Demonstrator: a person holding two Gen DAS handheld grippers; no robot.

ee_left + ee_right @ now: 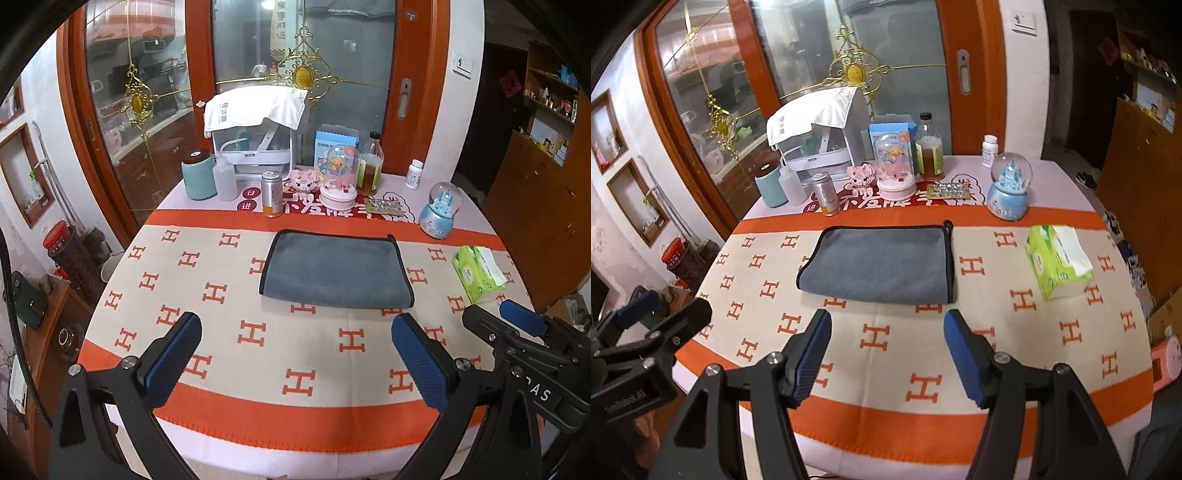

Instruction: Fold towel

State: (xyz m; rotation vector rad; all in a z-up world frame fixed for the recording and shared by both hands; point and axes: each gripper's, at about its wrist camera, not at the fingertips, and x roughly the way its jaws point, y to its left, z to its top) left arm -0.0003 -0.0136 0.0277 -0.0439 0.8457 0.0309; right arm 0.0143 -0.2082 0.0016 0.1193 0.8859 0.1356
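Note:
A grey towel (pixel 334 272) with black edging lies folded flat on the orange and cream H-patterned table cover (pixel 258 350); it also shows in the right wrist view (pixel 877 264). My left gripper (pixel 295 332) is open and empty, held above the cover on the near side of the towel. My right gripper (pixel 886 328) is open and empty, also near of the towel. The right gripper shows at the right edge of the left wrist view (pixel 502 317). The left gripper shows at the left edge of the right wrist view (pixel 661 314).
A green tissue pack (pixel 1058 262) lies right of the towel. Along the far edge stand a blue snow globe (pixel 1008 192), a pill blister (pixel 949 191), bottles, a can (pixel 825 194), a teal jar (pixel 770 186) and a white box (pixel 816 140).

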